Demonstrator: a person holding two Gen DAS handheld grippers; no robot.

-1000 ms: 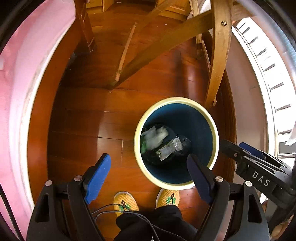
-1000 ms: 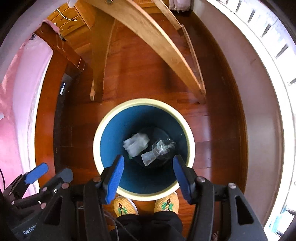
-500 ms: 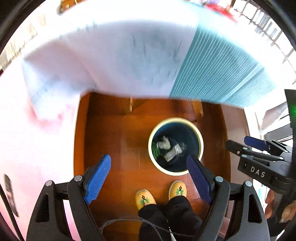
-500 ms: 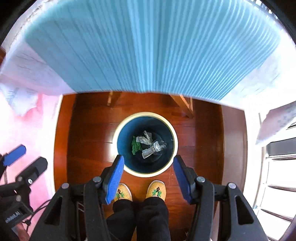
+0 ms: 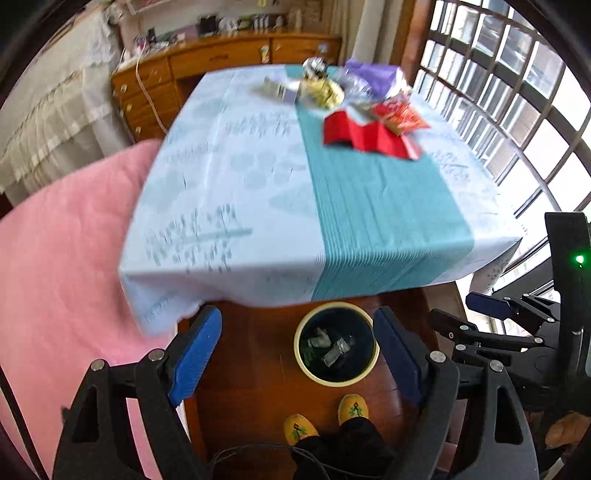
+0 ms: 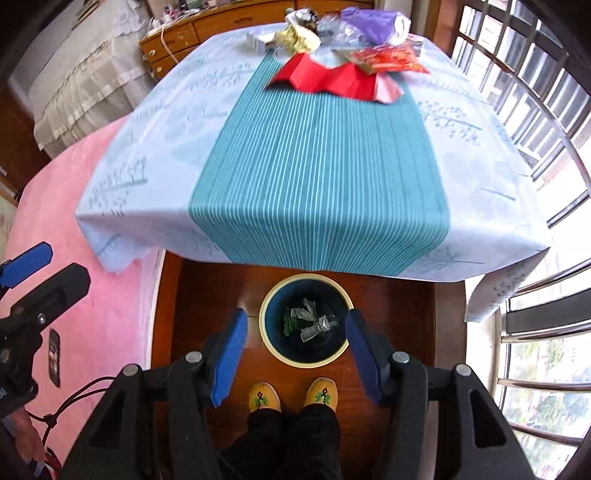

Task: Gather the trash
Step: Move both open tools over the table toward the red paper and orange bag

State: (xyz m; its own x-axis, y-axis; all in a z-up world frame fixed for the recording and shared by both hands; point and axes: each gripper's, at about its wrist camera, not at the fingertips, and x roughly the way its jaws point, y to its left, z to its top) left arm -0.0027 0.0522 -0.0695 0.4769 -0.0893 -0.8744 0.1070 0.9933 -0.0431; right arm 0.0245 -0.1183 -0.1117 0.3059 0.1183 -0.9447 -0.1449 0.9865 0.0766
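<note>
A round bin [image 5: 373, 363] [image 6: 266, 334] with a cream rim and dark blue inside stands on the wooden floor, with clear plastic scraps [image 5: 334, 352] [image 6: 314, 325] and something green in it. High above it, my left gripper [image 5: 299, 350] is open and empty. My right gripper [image 6: 293, 349] is open and empty too, also far above the bin. On the table's far end lies a heap of trash: folded red paper [image 5: 364, 136] [image 6: 321, 79], a red wrapper [image 5: 400, 116] [image 6: 388, 61], a purple bag [image 5: 373, 75] [image 6: 369, 18] and yellowish crumpled paper [image 5: 321, 90] [image 6: 299, 38].
The table [image 5: 258, 177] [image 6: 317, 166] wears a pale blue cloth with a teal striped band. A pink bed [image 5: 62, 240] [image 6: 44, 206] lies left, a wooden dresser [image 5: 177, 70] behind, barred windows [image 5: 498, 85] right. The person's yellow slippers [image 6: 291, 395] stand by the bin.
Both grippers have risen from just over the bin to above table height. The tabletop and its trash heap have come into view, and the bin looks small below.
</note>
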